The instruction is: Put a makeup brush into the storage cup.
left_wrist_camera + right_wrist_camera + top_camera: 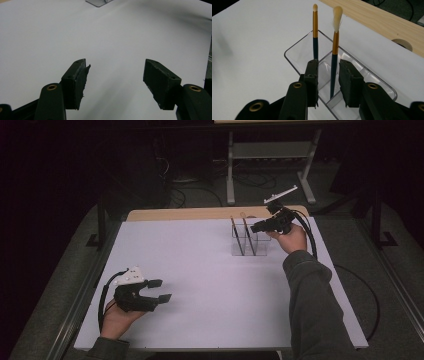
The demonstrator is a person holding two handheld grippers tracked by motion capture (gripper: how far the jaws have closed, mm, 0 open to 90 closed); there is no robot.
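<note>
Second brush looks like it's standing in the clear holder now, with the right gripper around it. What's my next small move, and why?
Probably lift the right gripper straight up and away. Its jaws stand a little apart on either side of the fluffy-tipped brush, with gaps showing, and the brush stands in the clear holder beside the thinner brush. Rising straight should avoid knocking either one.

A white counter carries the things; a strip of bare wood shows along its far edge. A clear plastic holder with compartments stands directly on the white surface toward the far right, near the wooden strip. Two brushes stand upright inside it, bristles up, in neighbouring compartments.
</note>
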